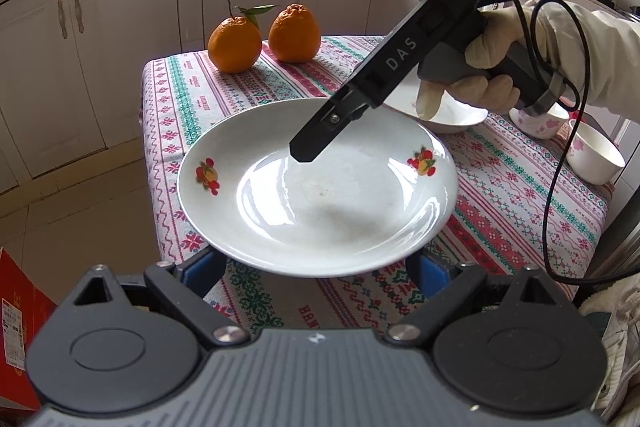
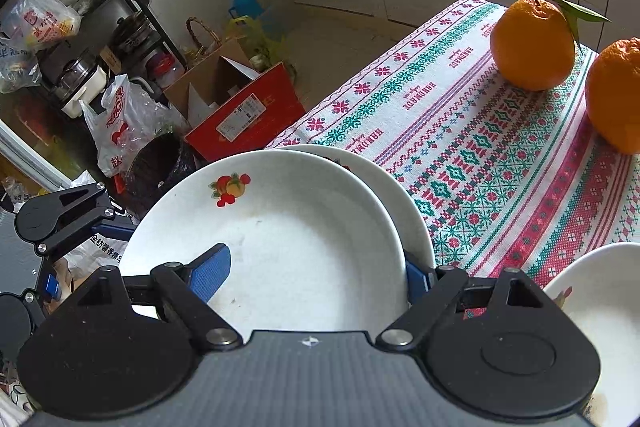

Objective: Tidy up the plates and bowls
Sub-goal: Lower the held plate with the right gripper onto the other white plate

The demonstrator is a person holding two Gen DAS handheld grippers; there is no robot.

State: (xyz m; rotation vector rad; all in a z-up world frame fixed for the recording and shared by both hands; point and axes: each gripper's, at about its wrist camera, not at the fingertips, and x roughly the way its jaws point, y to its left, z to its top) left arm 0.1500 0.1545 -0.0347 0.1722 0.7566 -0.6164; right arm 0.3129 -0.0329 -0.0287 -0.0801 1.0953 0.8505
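Observation:
A white plate with fruit decals (image 1: 320, 195) lies on the patterned tablecloth, stacked on a second plate whose rim (image 2: 384, 183) shows behind it in the right wrist view. My left gripper (image 1: 316, 267) is open, its blue pads (image 1: 200, 267) just under the plate's near rim. My right gripper (image 2: 316, 267) is open with the top plate (image 2: 288, 243) between its fingers: one blue pad (image 2: 212, 267) lies over the plate's inside, the other sits at the rim. In the left wrist view its finger (image 1: 308, 147) reaches down into the plate.
Two oranges (image 1: 264, 39) stand at the table's far end. A white bowl (image 1: 444, 115) sits behind the right hand, and two flowered bowls (image 1: 592, 155) at the right edge. A red box (image 2: 244, 115) and bags lie on the floor left of the table.

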